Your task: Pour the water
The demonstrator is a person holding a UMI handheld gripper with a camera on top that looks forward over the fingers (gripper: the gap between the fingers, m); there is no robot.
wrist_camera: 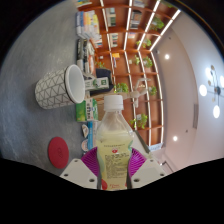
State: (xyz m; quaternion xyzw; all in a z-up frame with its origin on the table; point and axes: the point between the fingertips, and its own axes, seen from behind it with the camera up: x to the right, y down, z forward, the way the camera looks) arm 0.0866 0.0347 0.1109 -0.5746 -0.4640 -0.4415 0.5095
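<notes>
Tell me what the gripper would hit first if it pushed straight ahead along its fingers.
Nothing new: the gripper is already clamped on the water bottle. Straight beyond the bottle, the view shows only distant shelves and ceiling. The patterned cup lies off to one side, though depth is hard to judge.

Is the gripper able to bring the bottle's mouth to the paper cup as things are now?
Probably yes. The gripper is shut on the bottle, whose white cap is on. The patterned paper cup lies beyond the bottle, mouth toward it, nothing between. The cap would block pouring.
</notes>
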